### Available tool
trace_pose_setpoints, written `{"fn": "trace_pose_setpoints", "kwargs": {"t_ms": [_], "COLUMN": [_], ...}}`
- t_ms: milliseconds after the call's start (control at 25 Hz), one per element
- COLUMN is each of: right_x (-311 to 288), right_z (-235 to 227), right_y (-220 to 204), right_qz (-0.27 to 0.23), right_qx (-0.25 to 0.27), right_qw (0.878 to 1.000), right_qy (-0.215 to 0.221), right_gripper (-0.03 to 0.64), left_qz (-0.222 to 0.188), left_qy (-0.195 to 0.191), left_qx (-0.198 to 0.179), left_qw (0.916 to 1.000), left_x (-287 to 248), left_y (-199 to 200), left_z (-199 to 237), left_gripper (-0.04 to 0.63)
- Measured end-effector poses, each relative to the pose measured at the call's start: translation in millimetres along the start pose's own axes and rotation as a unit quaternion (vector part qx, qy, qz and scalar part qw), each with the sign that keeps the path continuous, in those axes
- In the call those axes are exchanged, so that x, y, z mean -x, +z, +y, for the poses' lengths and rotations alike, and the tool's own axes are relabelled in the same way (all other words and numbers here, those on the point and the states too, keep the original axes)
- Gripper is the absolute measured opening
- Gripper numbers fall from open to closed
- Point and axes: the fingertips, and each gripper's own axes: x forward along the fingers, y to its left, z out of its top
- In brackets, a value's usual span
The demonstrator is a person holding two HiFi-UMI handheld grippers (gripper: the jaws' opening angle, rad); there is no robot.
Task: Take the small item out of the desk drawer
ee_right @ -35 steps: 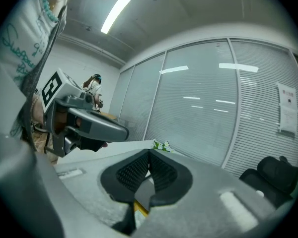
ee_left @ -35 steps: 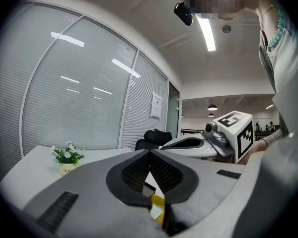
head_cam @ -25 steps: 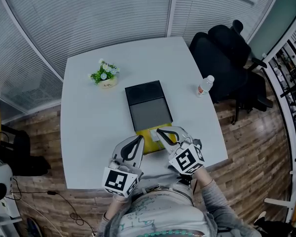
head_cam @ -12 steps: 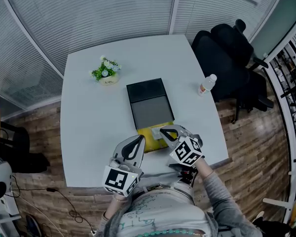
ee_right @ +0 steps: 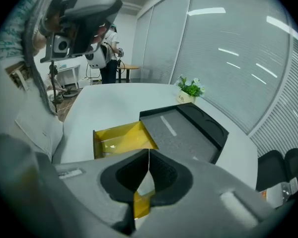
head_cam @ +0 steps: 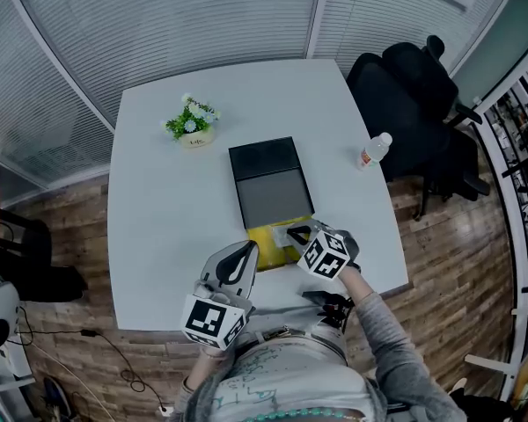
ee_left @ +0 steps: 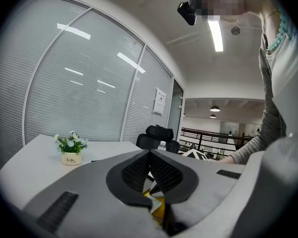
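Observation:
A black desk organiser [head_cam: 268, 185] lies in the middle of the white table [head_cam: 158, 209]. Its yellow drawer [head_cam: 266, 240] is pulled out toward me, also seen in the right gripper view as the yellow drawer [ee_right: 120, 135]. A small pale item [head_cam: 278, 234] shows in the drawer beside the right gripper's tips. My right gripper [head_cam: 296, 232] hovers over the drawer's right side with its jaws shut, and I see nothing clamped between them [ee_right: 149, 153]. My left gripper [head_cam: 245, 255] rests at the drawer's left edge, also shut [ee_left: 149, 153].
A potted plant [head_cam: 192, 123] stands at the table's back left. A water bottle [head_cam: 373, 150] sits near the right edge. A black office chair [head_cam: 414, 95] is behind the table on the right. Glass walls with blinds surround the desk.
My right gripper has turned and shifted slightly up and right over the drawer, its marker cube now tilted. The left gripper stays where it was.

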Motion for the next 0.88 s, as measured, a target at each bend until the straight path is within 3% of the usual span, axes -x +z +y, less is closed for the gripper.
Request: {"fn": "trace_pose_setpoints", "kwargs": {"t_ms": [440,880], "right_x": [-38,-67], "right_z": [5,11], "right_y": [-25,-42], "right_qz": [0.084,0.153], "right_qx": [0.002,-0.018], "right_qw": [0.995,0.984], "right_qy": [0.054,0.085], "right_gripper": [0.080,0.077], "left_qz": [0.007,0.012], "left_qy": [-0.001,-0.010], "left_qx": [0.008,0.016], "left_qw": [0.9999,0.9997], "left_x": [-3,-5], "left_y": [-5,-11], "left_z": [4,0], "left_gripper": [-0.003,-0.003]}}
